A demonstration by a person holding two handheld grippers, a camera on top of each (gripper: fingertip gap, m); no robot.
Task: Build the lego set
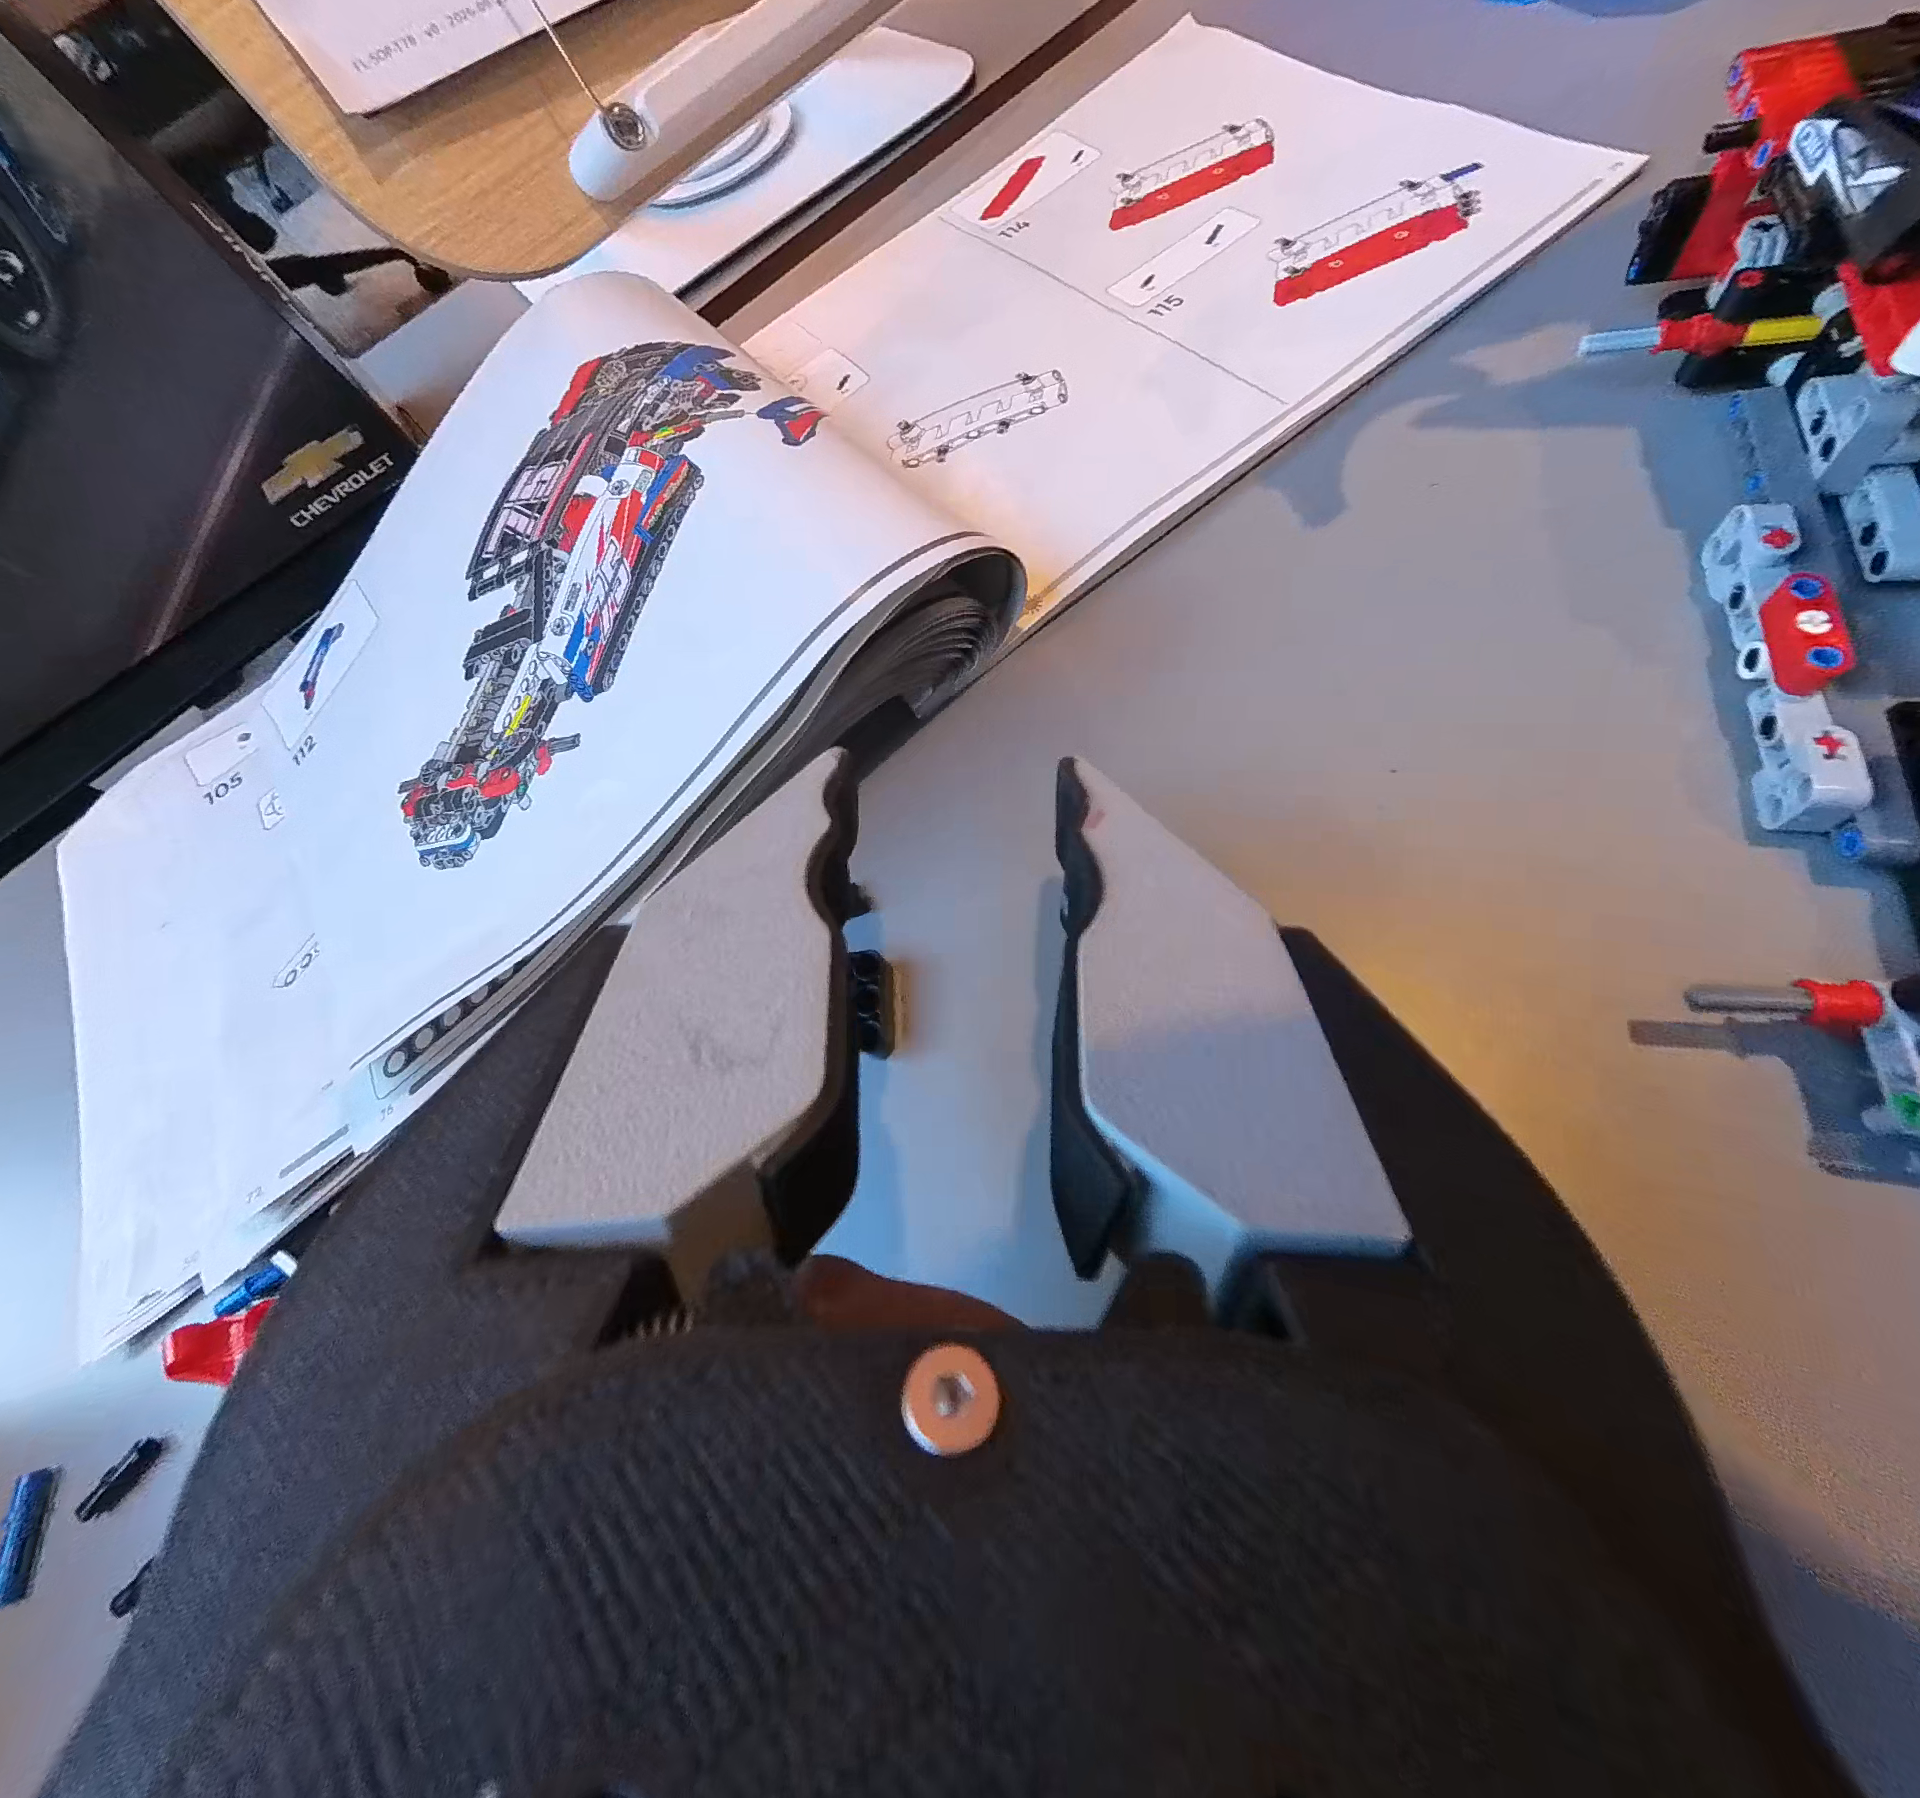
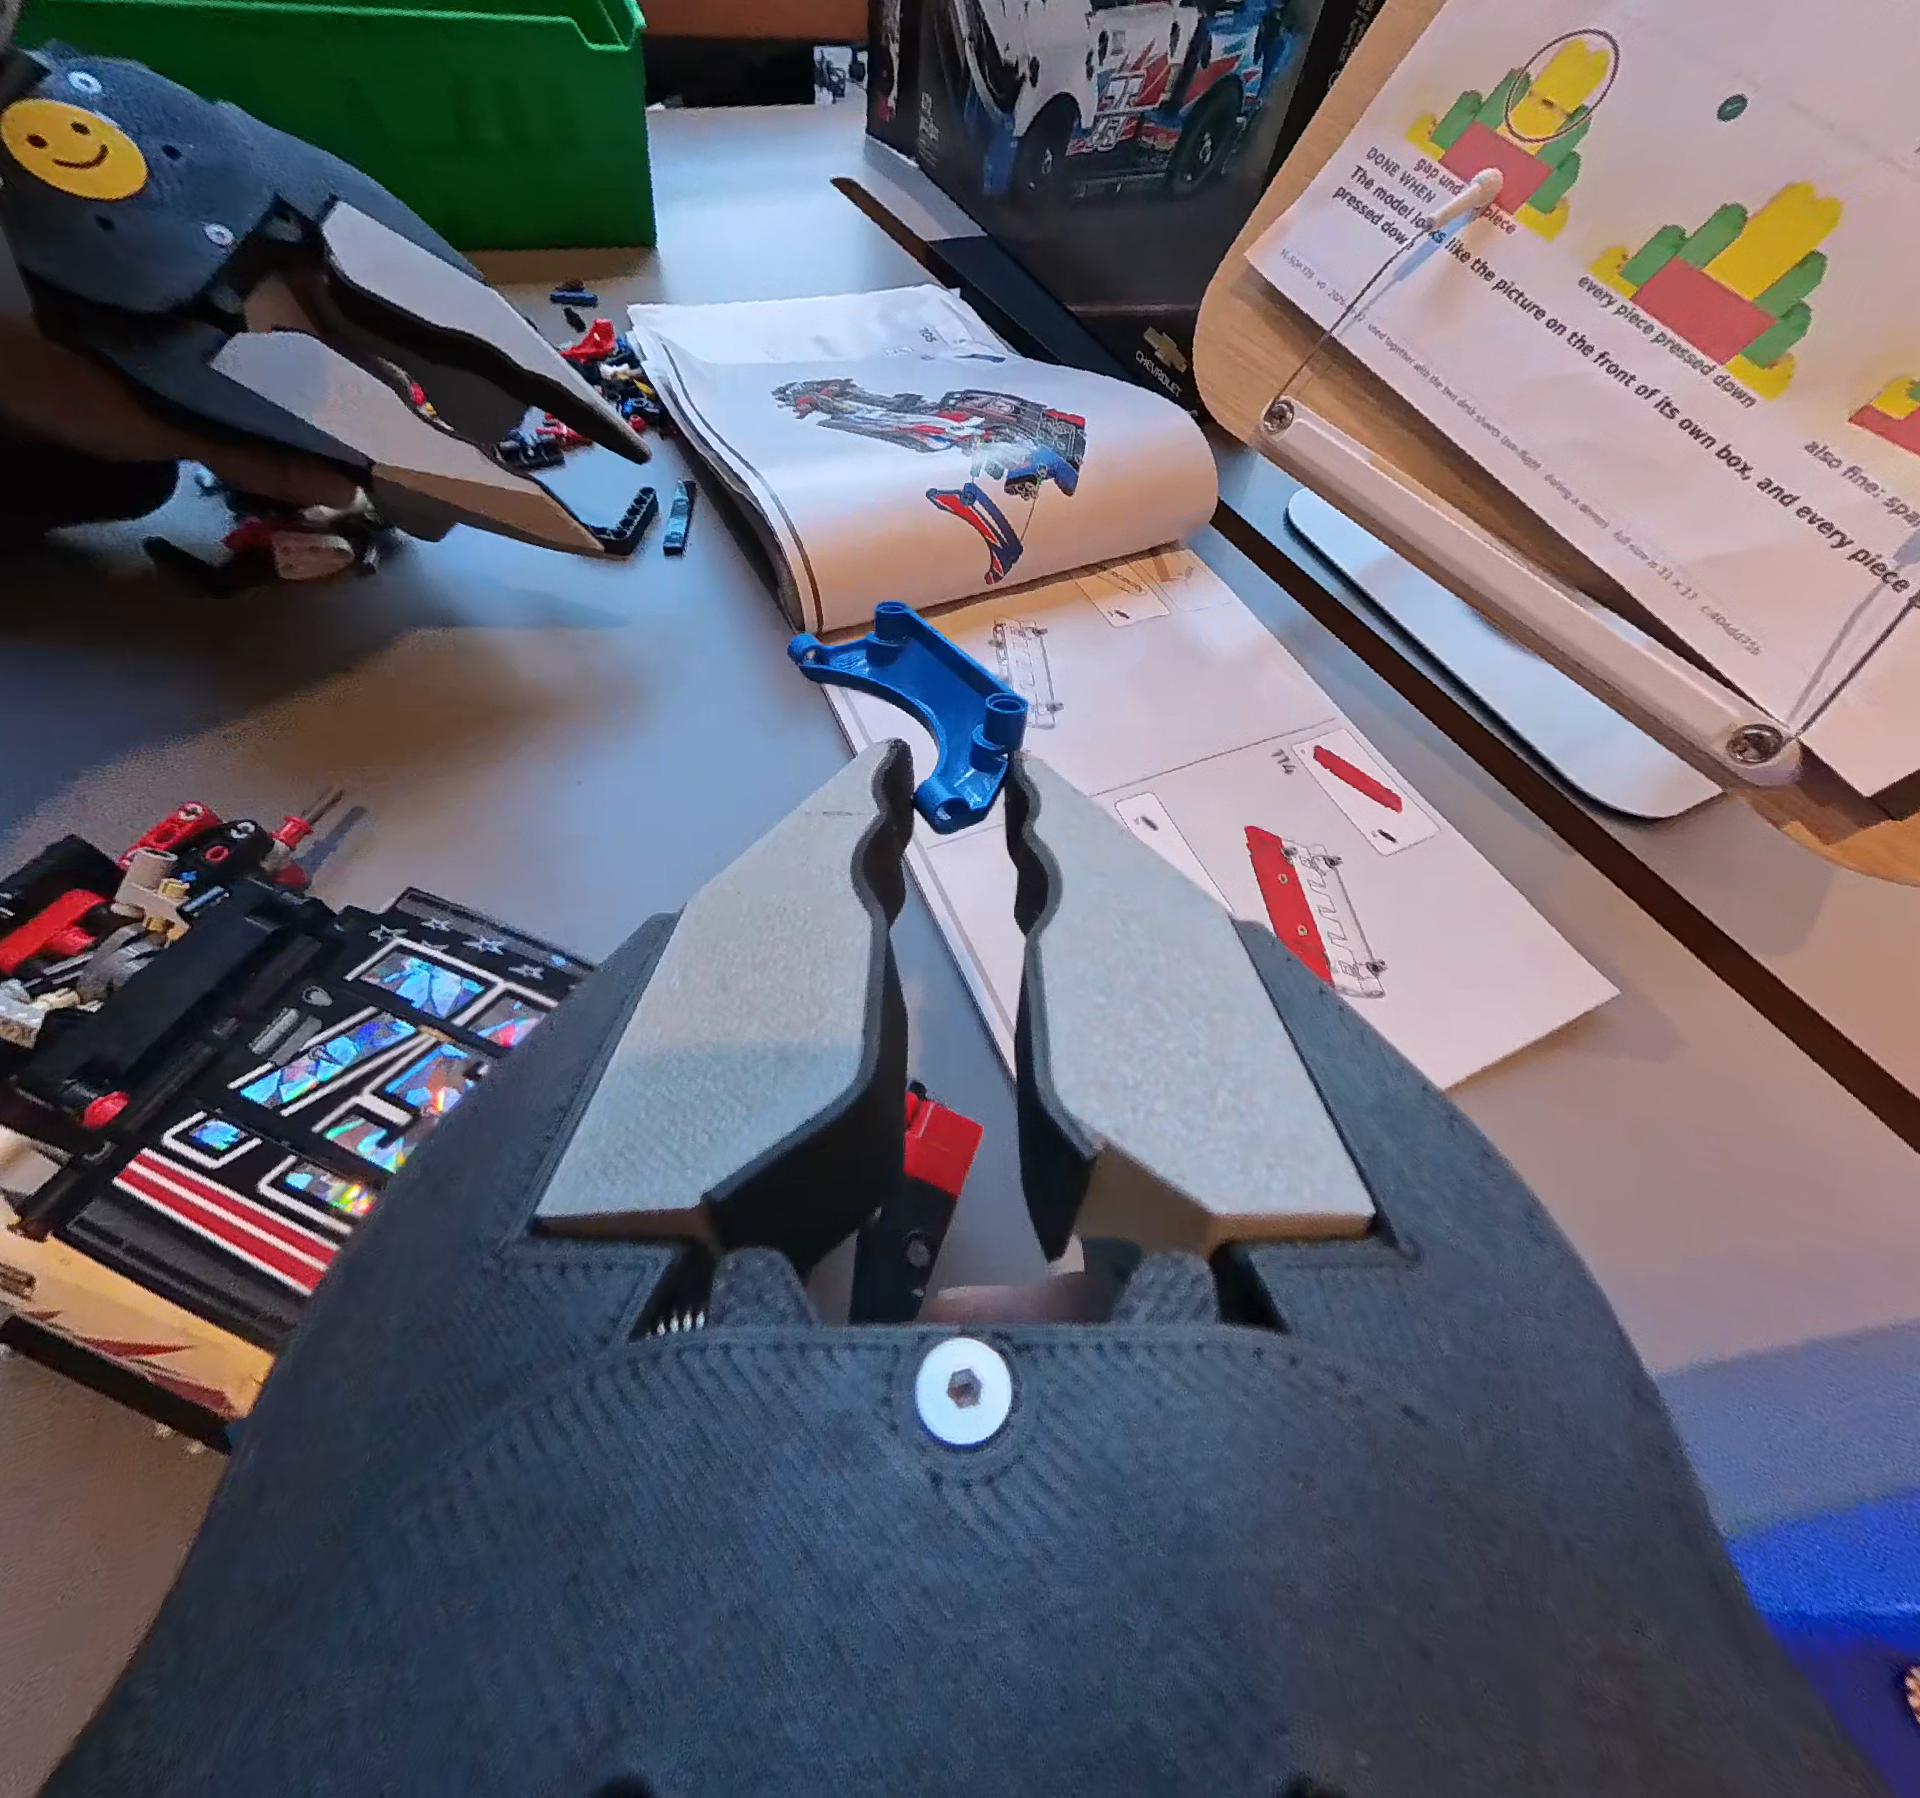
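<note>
— What have you got in the right gripper [image 2: 961, 777]?

— A blue curved panel piece [image 2: 920, 683], pinched by one end lug between my fingertips. The rest of it sticks out past the tips, hanging over the near edge of the open instruction booklet [image 2: 1195, 813], above the table and not resting on the page.

— And the left gripper [image 1: 956, 792]?

— Released, jaws apart, nothing between them. In its own view it hovers just beside the booklet's [image 1: 644, 605] curled pages, with a small black beam [image 1: 873, 1005] on the table below my left finger. In the right wrist view the same gripper [image 2: 613, 491] sits on the far side of the booklet from me, tips close to a black bent beam [image 2: 629, 527] among the loose parts.

— How will the blue piece handle?

— Light and stiff, I'd judge — hard smooth plastic, so it may pivot in a tip pinch. I hold only one corner, and pressing it on from there could twist it. A grip across the thicker middle of the arc would likely steady it better.

— Where does it go?

— Onto the part-built car [image 2: 260, 1073], I'd guess, which lies on the near-left side of the booklet. Which holes, I cannot tell.
</note>
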